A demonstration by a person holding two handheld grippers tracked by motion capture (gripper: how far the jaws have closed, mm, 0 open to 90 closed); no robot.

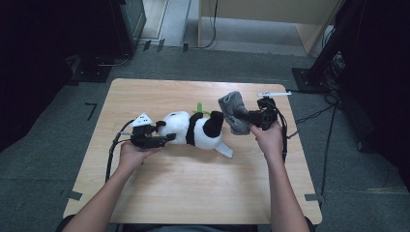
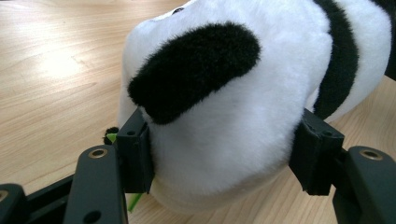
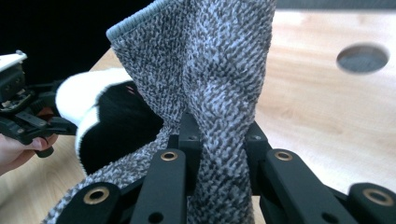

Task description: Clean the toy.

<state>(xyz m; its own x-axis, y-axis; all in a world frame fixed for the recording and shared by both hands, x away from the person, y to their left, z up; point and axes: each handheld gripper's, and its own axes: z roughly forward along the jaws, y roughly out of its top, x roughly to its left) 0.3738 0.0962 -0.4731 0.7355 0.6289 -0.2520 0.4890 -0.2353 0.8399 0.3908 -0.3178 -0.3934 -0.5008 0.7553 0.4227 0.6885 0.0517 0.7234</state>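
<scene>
At mid-frame on the wooden table [image 1: 183,179], the left gripper [image 1: 162,139] clamps the plush panda [image 1: 193,128] steady while the right gripper [image 1: 251,117], pinching a grey knitted sock [image 1: 233,111], lifts it clear of the toy's foot.

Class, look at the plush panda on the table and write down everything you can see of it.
The plush panda is soft white fur with black ear, limbs and a black band round its body. It lies on its side across the wooden table, a green leaf at its back. The left gripper clamps its head; the grey sock hangs beside its black limb.
</scene>
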